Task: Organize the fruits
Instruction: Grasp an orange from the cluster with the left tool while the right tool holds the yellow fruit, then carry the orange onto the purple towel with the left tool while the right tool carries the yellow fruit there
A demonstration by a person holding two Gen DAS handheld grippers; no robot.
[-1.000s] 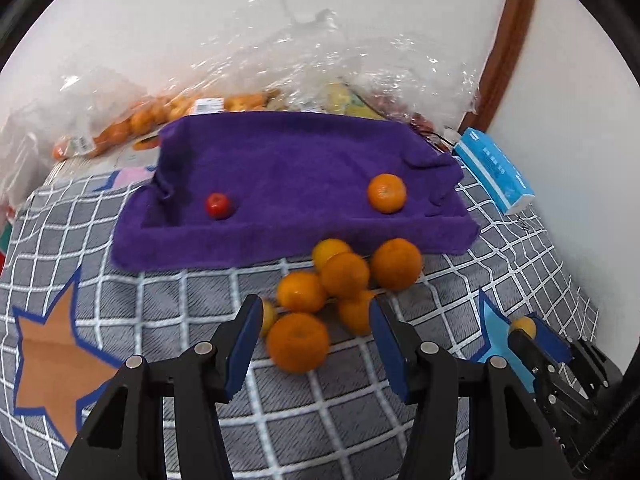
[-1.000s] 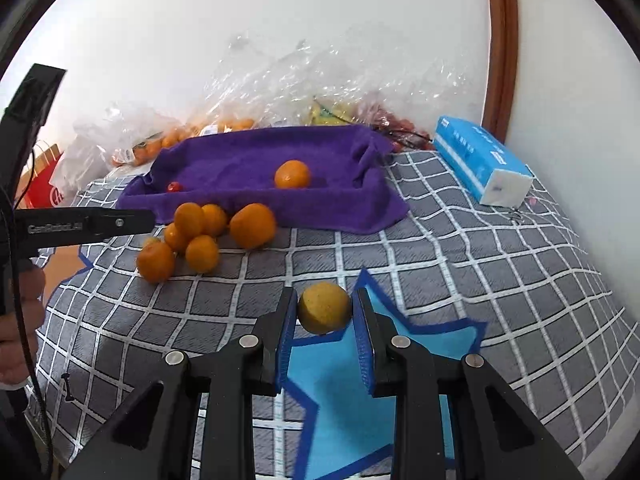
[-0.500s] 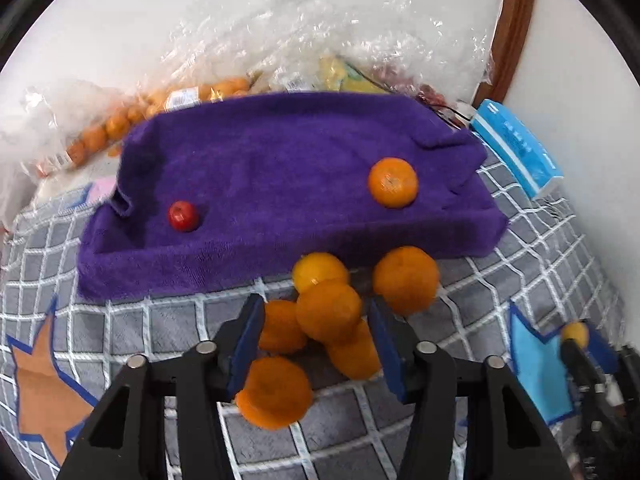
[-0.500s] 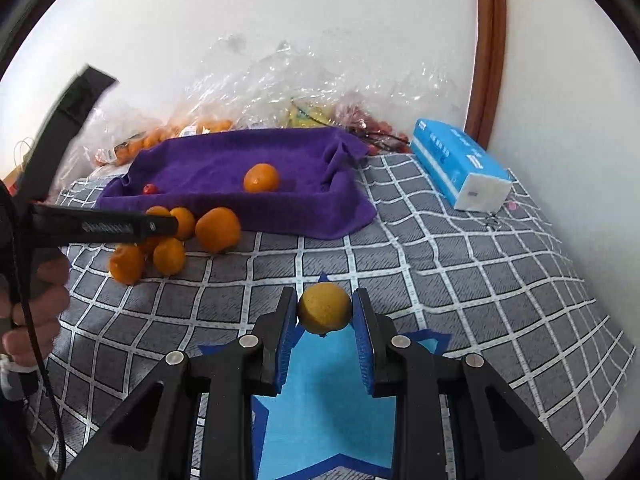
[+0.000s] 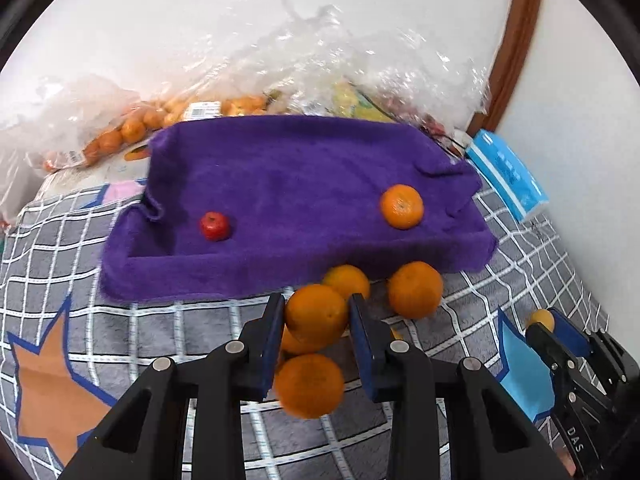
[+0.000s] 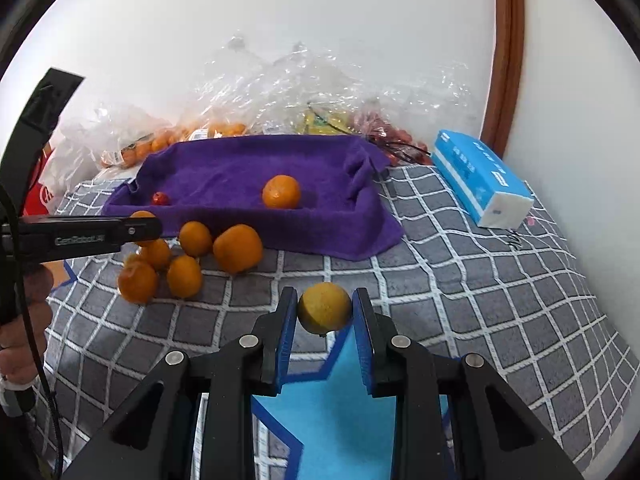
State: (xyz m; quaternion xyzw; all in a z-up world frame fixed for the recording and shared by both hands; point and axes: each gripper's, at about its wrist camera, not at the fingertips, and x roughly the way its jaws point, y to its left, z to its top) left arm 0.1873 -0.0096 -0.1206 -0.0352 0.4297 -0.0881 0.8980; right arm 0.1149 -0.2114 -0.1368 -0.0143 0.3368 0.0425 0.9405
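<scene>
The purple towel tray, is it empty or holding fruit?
Holding fruit: one orange and one small red fruit lie inside the purple towel tray.

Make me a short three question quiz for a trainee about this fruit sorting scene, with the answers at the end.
1. True or false: the purple towel holds only one fruit.
2. What does the right gripper grip: A) a red fruit, B) a yellow fruit, C) a tissue pack?
3. Fill in: the left gripper is closed on an ____ from the loose pile.

Key:
1. False: a small red fruit and an orange lie on it.
2. B, the yellow fruit.
3. Orange: its jaws have just been closing, and the gripped orange sits between them.
</scene>
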